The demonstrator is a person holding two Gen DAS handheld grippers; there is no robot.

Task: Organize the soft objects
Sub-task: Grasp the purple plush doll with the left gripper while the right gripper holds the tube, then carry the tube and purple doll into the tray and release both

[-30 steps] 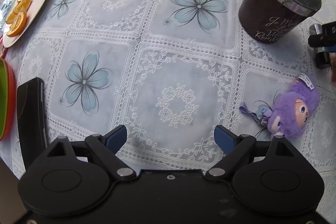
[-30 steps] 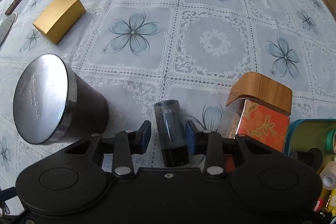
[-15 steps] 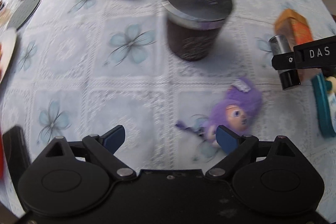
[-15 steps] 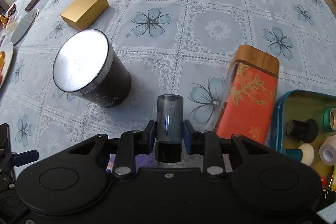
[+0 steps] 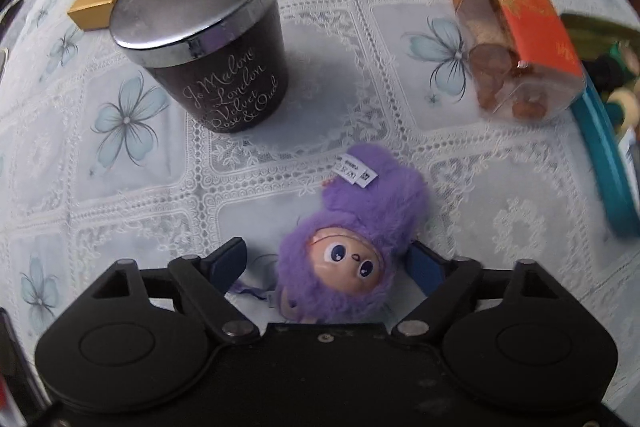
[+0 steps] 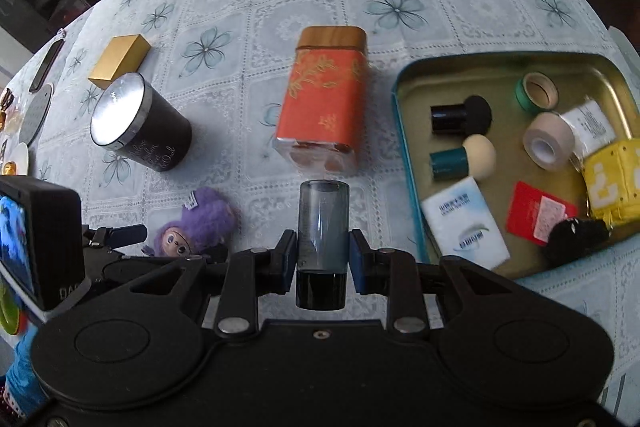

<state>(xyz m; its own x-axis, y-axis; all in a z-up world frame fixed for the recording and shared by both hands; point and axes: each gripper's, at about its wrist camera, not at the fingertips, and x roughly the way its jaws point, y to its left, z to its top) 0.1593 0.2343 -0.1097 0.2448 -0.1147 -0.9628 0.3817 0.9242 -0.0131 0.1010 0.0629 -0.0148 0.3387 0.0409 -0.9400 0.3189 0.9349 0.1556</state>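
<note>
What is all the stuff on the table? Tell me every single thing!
Purple plush doll: 1, purple, between the open left tongs' fingers.
Candle jar: 1, dark, silver lid, behind the doll.
Gold box: 1, gold, behind the jar.
Snack jar: 1, orange label, wooden lid, mid-table.
Tin tray: 1, teal rim, right; holds tape rolls, sponges, packets, a yellow cube.
Grey tube: 1, in the right tongs.
Left tongs: black.
Right tongs: black.
</note>
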